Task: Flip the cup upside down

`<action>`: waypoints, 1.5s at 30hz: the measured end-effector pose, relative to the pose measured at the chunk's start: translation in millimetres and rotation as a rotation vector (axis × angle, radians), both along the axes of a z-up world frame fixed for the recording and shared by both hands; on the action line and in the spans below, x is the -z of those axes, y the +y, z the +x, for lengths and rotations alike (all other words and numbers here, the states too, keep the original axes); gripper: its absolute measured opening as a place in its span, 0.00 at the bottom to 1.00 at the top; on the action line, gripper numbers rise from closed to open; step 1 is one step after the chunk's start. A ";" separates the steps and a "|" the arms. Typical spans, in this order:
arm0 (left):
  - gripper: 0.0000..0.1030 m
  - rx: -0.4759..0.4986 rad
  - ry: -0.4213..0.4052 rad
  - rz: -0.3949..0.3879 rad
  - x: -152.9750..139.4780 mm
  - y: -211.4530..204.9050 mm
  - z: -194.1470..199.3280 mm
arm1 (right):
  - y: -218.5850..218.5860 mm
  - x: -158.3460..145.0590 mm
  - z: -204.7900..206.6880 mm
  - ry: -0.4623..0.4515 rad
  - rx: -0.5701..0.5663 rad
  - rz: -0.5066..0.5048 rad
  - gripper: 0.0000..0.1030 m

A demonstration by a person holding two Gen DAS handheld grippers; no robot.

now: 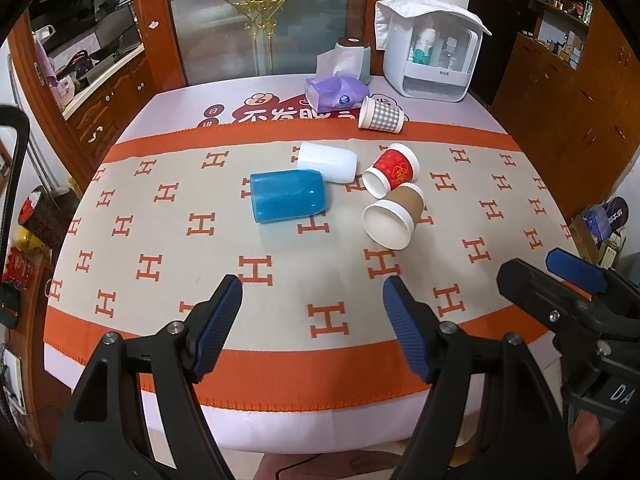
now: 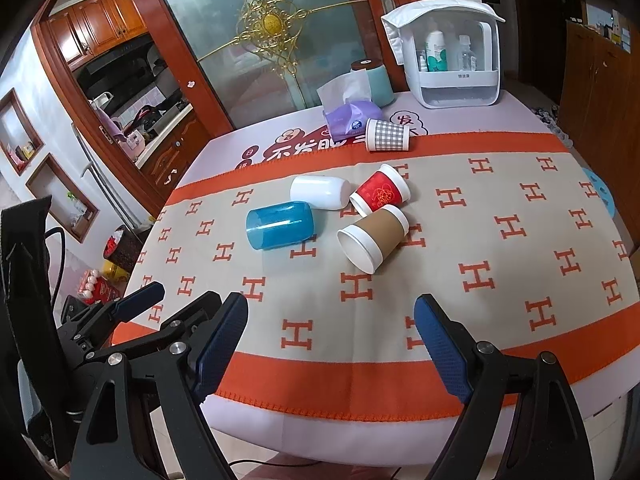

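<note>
- table point(image 1: 132, 120) under an orange-bordered blanket point(image 1: 160, 240) with an h pattern; all the cups lie on it, well ahead of my tongs.
- white storage box point(image 1: 432, 56) at the far edge, a cloth draped over its top, bottles standing inside.
- purple tissue pack point(image 1: 336, 90) just left of the box, a tissue sticking up.
- my left gripper point(image 1: 312, 304) and my right gripper point(image 2: 330, 320), both spread wide with nothing between the fingers, low over the near edge.
- blue cup point(image 1: 286, 196) on its side, touching the white cup point(image 1: 330, 162) behind it.
- brown paper cup point(image 1: 394, 216) on its side, mouth toward me, nothing inside, against the red paper cup point(image 1: 392, 172).
- checked paper cup point(image 1: 380, 115) on its side by the tissues, apart from the rest.
</note>
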State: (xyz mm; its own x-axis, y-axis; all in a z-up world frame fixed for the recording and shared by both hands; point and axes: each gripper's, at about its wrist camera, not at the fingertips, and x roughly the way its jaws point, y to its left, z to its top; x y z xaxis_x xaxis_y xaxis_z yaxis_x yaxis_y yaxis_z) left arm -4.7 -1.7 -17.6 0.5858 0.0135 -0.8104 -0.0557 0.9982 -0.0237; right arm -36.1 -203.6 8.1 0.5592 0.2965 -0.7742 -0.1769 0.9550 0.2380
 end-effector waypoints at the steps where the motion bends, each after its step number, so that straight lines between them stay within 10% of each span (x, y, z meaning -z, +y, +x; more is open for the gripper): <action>1: 0.69 -0.001 0.001 0.001 -0.2 0.2 0.0 | -0.5 0.5 -0.4 0.002 0.002 0.000 0.84; 45: 0.69 0.007 -0.010 0.023 -20.1 23.3 1.7 | 3.0 -6.0 -0.5 0.011 0.022 0.005 0.84</action>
State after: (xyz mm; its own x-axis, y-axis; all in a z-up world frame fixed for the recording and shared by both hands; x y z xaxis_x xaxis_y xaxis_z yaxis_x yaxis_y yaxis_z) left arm -3.0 21.6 2.6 0.5937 0.0285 -0.8042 -0.0490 0.9988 -0.0008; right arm -36.6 -200.6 14.1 0.5571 0.2886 -0.7787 -0.1537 0.9573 0.2449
